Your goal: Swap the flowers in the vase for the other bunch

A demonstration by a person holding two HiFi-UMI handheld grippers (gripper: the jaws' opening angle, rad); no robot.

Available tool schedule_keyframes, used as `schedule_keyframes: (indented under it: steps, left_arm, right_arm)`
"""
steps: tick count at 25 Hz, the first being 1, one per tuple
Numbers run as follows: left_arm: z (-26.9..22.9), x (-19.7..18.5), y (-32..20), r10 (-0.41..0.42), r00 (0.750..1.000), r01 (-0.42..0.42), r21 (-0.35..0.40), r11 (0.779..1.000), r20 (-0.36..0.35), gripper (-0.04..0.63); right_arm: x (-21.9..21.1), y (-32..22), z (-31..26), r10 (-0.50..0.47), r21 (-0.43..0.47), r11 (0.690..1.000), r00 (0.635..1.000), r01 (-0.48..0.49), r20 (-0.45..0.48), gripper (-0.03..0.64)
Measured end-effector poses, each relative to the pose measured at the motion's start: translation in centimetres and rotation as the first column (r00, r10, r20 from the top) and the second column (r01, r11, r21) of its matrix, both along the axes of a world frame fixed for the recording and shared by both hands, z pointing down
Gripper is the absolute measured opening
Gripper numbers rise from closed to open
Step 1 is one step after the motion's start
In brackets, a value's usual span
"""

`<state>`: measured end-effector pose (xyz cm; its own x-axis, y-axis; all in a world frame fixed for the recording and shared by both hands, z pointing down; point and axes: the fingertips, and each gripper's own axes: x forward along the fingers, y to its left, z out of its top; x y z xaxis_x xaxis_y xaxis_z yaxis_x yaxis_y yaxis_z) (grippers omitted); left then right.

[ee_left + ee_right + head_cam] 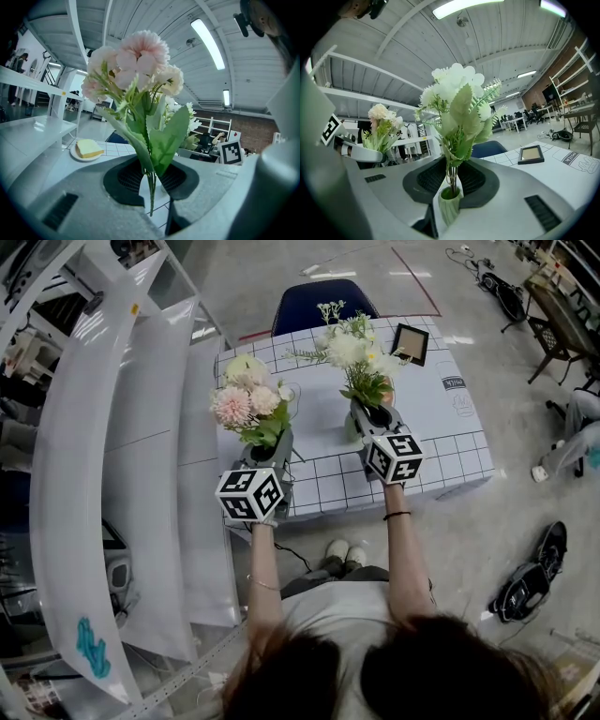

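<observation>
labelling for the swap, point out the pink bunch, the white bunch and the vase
pink bunch [143,49], left gripper view, top bloom
white bunch [454,83], right gripper view, white blooms
vase [449,208], right gripper view, its wall

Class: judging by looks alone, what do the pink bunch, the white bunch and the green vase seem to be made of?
The pink bunch looks artificial: fabric-like petals, flat matte leaves, thin wiry stems. The white bunch looks artificial too, with the same stiff matte leaves. The vase is pale green, matte and ribbed: ceramic or plastic, unclear which.
</observation>
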<state>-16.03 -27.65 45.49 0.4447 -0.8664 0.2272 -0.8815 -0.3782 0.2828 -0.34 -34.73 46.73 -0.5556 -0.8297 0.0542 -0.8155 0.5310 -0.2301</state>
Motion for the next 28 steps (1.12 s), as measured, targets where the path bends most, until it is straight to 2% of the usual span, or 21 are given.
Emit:
schedule_keyframes:
  steps: [14, 24, 28]
  left_arm:
    - [0.3, 0.8, -0.1, 0.025, 1.000, -0.025, -0.008, 1.000, -0.009, 0.074]
    - [0.8, 0.4, 0.6, 0.008, 1.000, -0.008, -0.019, 1.000, -0.017, 0.074]
    - [0.8, 0.1, 0.8, -0.001, 1.000, 0.001, -0.017, 1.000, -0.019, 0.074]
  right_arm:
    - [0.4, 0.6, 1.1, 0.002, -0.025, 1.000, 1.000, -0.003, -0.031, 0.064]
    - [0.0, 0.9, 1.8, -0.009, -0.062, 0.998, 0.998, 0.006, -0.057, 0.066]
    - [-0.1, 1.1, 2.2, -0.012, -0.081, 0.997, 0.998, 0.006, -0.069, 0.091]
